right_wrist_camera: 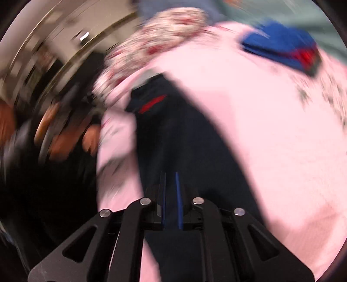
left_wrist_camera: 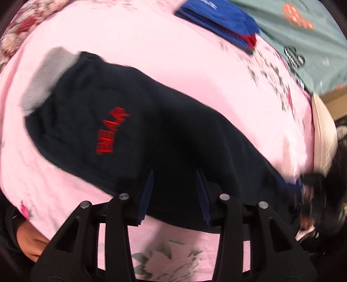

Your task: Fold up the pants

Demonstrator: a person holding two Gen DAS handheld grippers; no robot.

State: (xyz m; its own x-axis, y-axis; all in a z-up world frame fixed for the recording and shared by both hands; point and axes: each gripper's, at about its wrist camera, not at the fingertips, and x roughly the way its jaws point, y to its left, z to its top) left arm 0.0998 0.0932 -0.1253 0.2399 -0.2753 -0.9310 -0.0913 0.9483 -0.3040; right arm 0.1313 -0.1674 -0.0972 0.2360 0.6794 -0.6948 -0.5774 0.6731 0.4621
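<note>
Navy pants point(left_wrist_camera: 134, 121), red lettering on them, lay flat on a pink bedsheet point(left_wrist_camera: 173, 65). Long axis ran diagonally: grey waistband point(left_wrist_camera: 45, 76) far up-left of the left gripper point(left_wrist_camera: 174, 191), the other end toward the right gripper point(right_wrist_camera: 171, 199). Left jaws stood parted over the near edge of the cloth, pinching nothing. Right jaws were nearly clenched, a slim gap between them; whether cloth sat in it could not be told. Only the left view showed the waistband; the right view was blurred. Folded blue garments point(left_wrist_camera: 219, 19) lay far ahead.
</note>
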